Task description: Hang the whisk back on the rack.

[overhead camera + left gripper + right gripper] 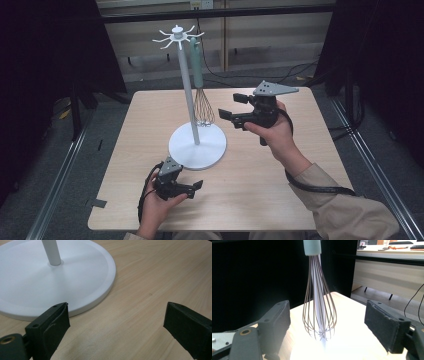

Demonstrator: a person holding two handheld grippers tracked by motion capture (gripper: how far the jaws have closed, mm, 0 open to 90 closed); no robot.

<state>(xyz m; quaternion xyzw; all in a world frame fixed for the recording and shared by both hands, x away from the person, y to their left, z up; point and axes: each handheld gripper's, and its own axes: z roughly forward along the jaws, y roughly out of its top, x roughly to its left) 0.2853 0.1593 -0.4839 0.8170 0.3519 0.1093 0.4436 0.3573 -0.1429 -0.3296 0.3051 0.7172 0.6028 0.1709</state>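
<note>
Wire whisk (320, 302) hangs between open right tool (332, 327) jaws.

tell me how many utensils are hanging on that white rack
1: a whisk with a green handle hangs from a hook at the top of the white rack, its wires just above the round base. The other hooks look bare.

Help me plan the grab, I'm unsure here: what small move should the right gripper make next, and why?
Probably ease the right gripper forward: it is open, level with the wire whisk with the pale green handle hanging on the white hook stand, not yet around it.
</note>
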